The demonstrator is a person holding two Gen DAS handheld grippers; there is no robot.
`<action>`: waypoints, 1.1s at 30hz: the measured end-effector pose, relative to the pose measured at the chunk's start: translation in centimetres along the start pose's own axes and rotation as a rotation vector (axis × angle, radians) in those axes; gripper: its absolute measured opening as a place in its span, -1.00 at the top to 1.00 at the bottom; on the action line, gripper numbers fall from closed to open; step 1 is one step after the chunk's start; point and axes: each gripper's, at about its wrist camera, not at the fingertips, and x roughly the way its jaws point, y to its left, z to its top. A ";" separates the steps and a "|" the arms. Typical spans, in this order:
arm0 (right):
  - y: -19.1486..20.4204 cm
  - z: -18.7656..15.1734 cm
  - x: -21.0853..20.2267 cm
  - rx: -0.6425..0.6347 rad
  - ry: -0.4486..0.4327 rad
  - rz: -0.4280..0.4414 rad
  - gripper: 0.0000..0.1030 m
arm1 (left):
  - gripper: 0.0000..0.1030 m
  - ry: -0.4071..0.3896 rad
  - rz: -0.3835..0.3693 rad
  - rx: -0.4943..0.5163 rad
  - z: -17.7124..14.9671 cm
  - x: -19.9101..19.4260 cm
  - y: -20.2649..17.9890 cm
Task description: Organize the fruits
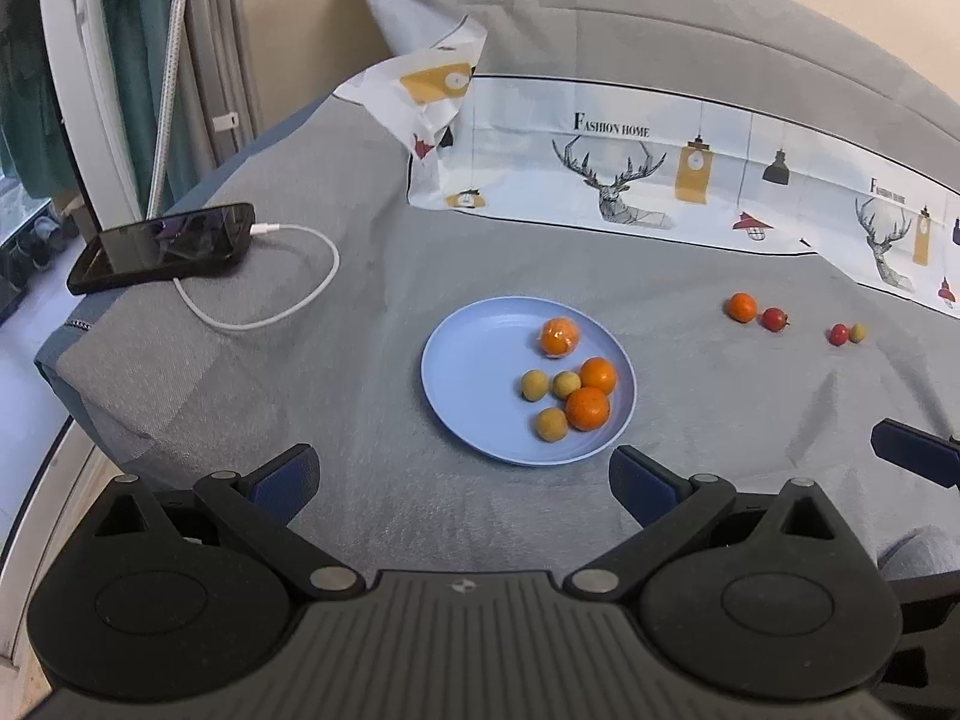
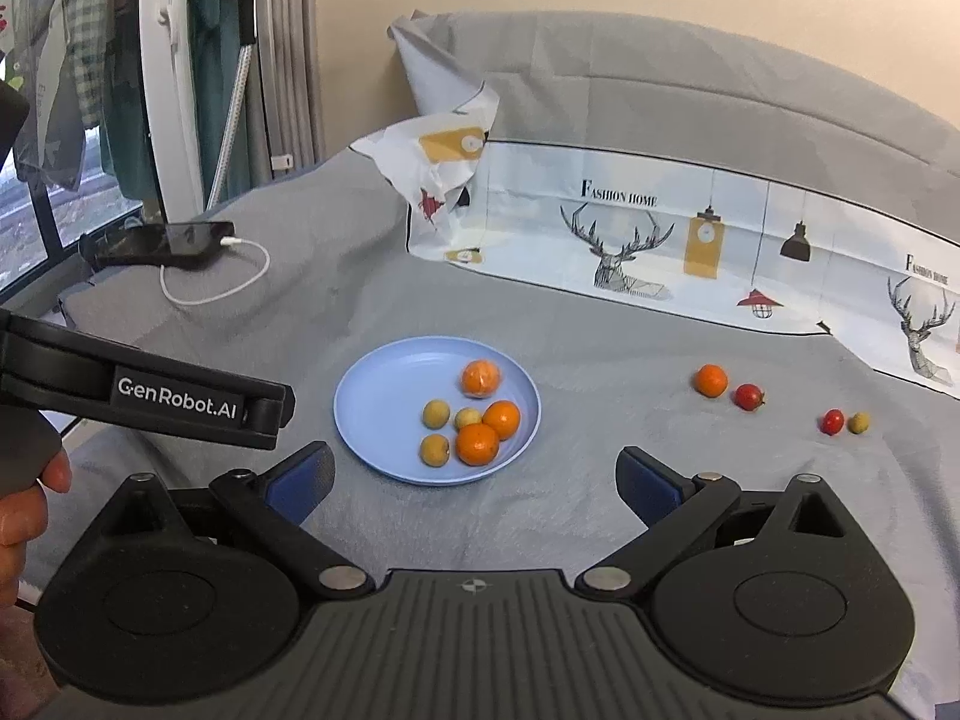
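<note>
Both grippers, left gripper (image 1: 462,480) and right gripper (image 2: 474,480), hover with jaws spread wide, holding nothing. Just beyond them on the grey bed, a blue plate (image 2: 372,402) carries three oranges and three small yellowish fruits; four more fruits lie well apart at right.

Black gripper (image 2: 474,480) bodies, ribbed grey housing, blue-padded fingers (image 2: 300,480), silver pivot screws, white "GenRobot.AI" marking.

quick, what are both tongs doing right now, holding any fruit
Left tongs: open, holding nothing, above the grey cloth short of the blue plate.
Right tongs: open wide, holding nothing.
</note>
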 end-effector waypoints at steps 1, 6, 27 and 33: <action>0.0 -0.1 -0.2 0.001 -0.005 0.000 -0.94 | -0.99 -0.004 0.000 0.003 0.0 -0.2 -0.1; -0.1 -0.2 -0.7 0.012 -0.013 -0.002 -0.94 | -0.99 -0.016 0.000 0.009 -0.1 -0.6 -0.4; 0.0 -0.2 -1.0 0.020 -0.022 -0.011 -0.94 | -0.99 -0.022 -0.002 0.010 -0.1 -0.7 -0.2; -0.1 -0.2 -0.9 0.020 -0.022 -0.011 -0.94 | -0.99 -0.017 -0.001 0.011 -0.2 -0.7 -0.2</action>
